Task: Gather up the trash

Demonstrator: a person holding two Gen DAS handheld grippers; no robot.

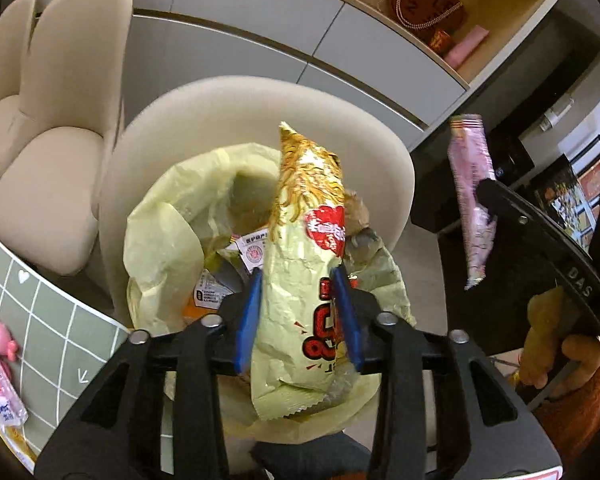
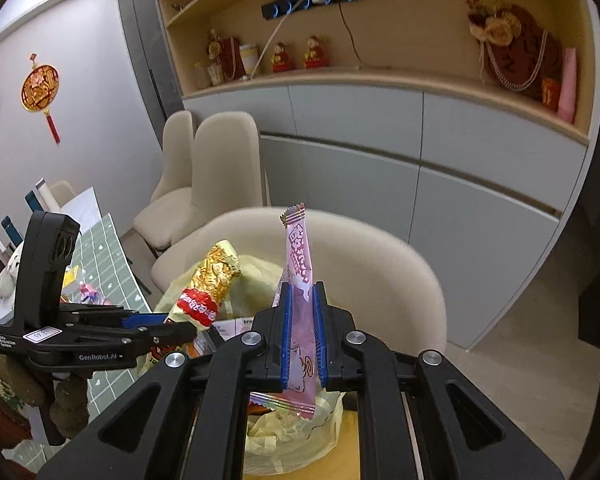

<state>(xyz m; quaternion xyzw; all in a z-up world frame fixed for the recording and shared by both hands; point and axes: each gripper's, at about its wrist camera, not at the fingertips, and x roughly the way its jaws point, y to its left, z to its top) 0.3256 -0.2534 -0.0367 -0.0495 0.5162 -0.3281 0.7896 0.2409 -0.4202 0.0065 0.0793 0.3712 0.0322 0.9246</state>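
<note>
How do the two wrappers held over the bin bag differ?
The yellow snack bag is wide, crinkled, gold-topped; the pink wrapper is slim and flat. The left hand-held gripper has its pads spread about the yellow one; the right hand-held gripper is clamped tight on the pink. Both stand upright above the yellow bin bag.

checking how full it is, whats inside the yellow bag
The yellow bag holds printed wrappers and something orange. The noodle packet in the left gripper hides the rest.

Soft even indoor light, mild shadows; heavy fisheye bending, dark vignetted corners; slight motion blur, faint foil glare.
</note>
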